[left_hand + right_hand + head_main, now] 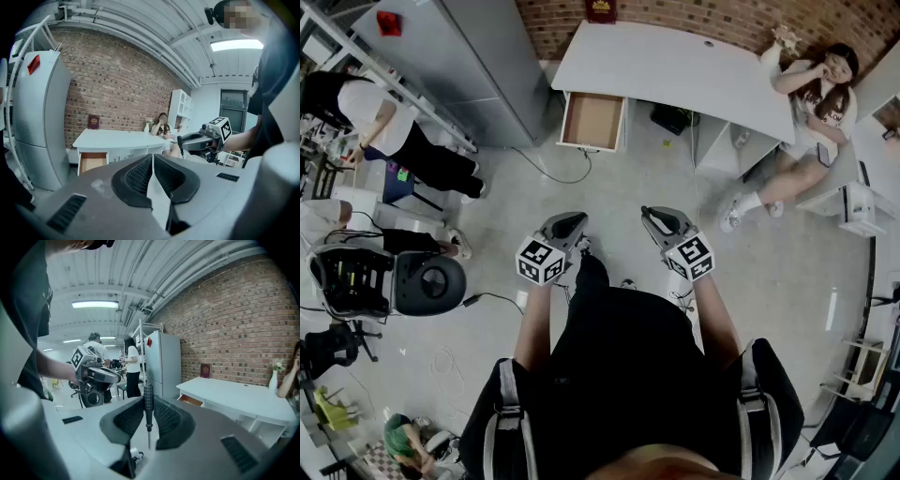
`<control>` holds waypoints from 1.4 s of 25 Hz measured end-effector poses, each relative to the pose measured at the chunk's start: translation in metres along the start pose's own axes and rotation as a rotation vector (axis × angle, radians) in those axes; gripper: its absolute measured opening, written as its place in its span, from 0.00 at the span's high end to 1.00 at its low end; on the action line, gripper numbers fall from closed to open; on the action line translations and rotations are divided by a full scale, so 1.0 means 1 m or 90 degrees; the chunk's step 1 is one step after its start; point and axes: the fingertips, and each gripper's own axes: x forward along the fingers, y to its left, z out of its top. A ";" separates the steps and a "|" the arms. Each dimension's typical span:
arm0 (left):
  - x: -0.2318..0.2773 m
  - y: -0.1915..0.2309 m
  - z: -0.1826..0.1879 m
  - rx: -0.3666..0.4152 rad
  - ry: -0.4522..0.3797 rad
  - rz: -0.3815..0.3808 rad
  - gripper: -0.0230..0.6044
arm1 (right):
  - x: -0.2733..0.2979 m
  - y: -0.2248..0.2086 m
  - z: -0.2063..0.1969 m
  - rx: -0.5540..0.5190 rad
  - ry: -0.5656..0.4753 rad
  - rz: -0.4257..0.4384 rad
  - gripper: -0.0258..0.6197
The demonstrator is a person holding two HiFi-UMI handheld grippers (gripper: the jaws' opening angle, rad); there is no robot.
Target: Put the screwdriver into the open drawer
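In the right gripper view a screwdriver (148,405) with a dark ribbed handle stands upright, tip down, and my right gripper (148,401) is shut on the handle. The head view shows that gripper (656,217) held at waist height, well back from the desk. Beside it, my left gripper (572,223) is shut with nothing in it; its jaws meet in the left gripper view (153,160). The open drawer (592,120), brown inside, sticks out from under the white desk (675,66) ahead. It also shows as the drawer (92,161) at lower left and the drawer (191,401) at right.
A tall grey fridge (478,66) stands left of the drawer. A person (806,112) sits at the desk's right end and another person (384,122) stands at the left. A black office chair (384,281) and floor cables (572,173) lie nearby.
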 end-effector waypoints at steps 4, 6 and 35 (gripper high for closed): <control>0.003 -0.008 -0.001 0.001 -0.001 -0.005 0.93 | -0.004 -0.002 -0.003 -0.001 0.002 -0.003 0.77; 0.002 -0.006 -0.003 0.000 0.001 -0.005 0.93 | -0.002 -0.002 -0.002 0.002 0.003 -0.002 0.77; 0.038 0.123 0.024 -0.045 -0.003 -0.017 0.93 | 0.109 -0.056 0.029 0.009 0.060 0.003 0.77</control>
